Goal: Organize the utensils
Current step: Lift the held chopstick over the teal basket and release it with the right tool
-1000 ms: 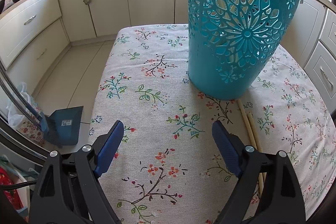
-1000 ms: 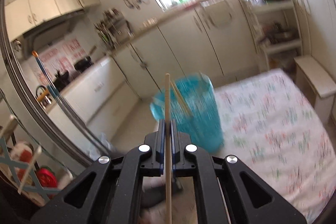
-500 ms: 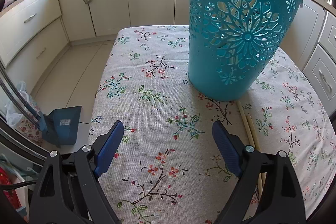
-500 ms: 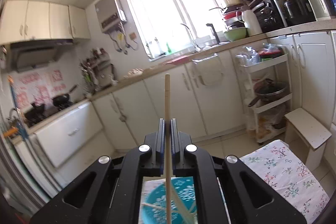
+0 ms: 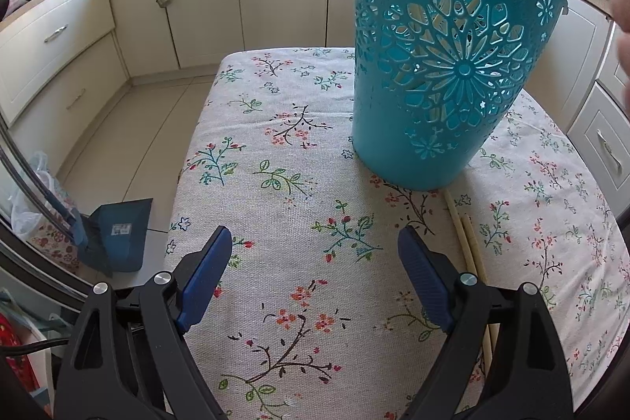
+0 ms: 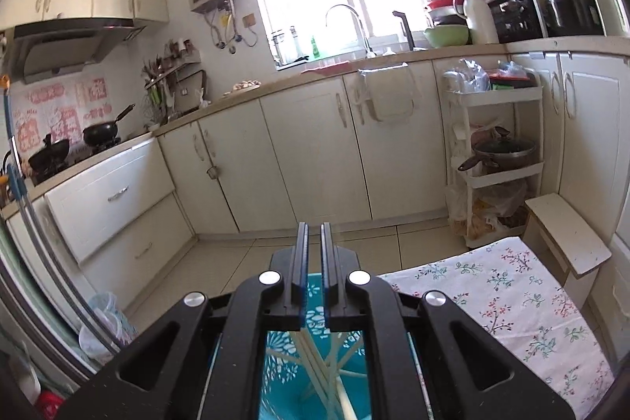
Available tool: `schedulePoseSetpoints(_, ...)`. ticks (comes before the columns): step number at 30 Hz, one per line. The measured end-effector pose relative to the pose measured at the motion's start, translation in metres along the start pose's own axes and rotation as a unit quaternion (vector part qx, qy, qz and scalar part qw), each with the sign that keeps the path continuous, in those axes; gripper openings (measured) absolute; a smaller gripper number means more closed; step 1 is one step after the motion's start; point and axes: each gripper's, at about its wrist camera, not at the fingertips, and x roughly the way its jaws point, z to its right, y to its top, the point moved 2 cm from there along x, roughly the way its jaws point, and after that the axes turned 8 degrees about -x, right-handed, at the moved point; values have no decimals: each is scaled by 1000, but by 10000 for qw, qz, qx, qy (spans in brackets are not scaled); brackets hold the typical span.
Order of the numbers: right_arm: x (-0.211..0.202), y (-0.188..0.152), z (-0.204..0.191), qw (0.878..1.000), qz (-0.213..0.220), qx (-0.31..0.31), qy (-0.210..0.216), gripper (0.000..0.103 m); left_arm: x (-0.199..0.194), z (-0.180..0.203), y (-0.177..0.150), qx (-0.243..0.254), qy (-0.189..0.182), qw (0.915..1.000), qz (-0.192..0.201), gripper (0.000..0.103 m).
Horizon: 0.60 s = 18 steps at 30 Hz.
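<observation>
Scene: I am working over a desk [image 5: 354, 282] covered in a floral cloth, in a kitchen with cream cabinets.

Basket: a teal cut-out basket [image 5: 445, 73] stands upright on the far right part of the desk. In the right wrist view I look down into it from directly above and see pale sticks [image 6: 315, 365] leaning inside.

Chopsticks left: two pale chopsticks [image 5: 470, 250] lie side by side on the cloth. Their far ends sit just at the basket's foot.

Long axis: they run toward me and away from me, roughly in line with my left fingers, not across them.

Left gripper [image 5: 315, 274]: low over the desk, jaws wide, holding nothing. The chopsticks lie just outside its right finger [image 5: 423, 286], passing partly behind it.

Right gripper [image 6: 314, 270]: high above the basket's mouth, jaws narrow with a thin gap showing, nothing between them.

Nearer hand: the left, by a clear margin.

Next move, my judgement: a small shift right would put the sticks between the left jaws. Since they lie along the fingers, I would turn the wrist to close across them.
</observation>
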Motion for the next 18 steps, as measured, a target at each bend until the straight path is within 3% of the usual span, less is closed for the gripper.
schedulePoseSetpoints(12,-82,15,-7,9980,569,-255,119,29,2,0,2,-51,80,10000,-7,83)
schedulePoseSetpoints(16,-106,-3,-11,9984,472,-286,153,33,2,-2,2,-72,83,9999,3,83)
schedulePoseSetpoints(18,-112,-25,-14,9991,222,-321,166,35,2,-2,2,-81,81,9999,8,83)
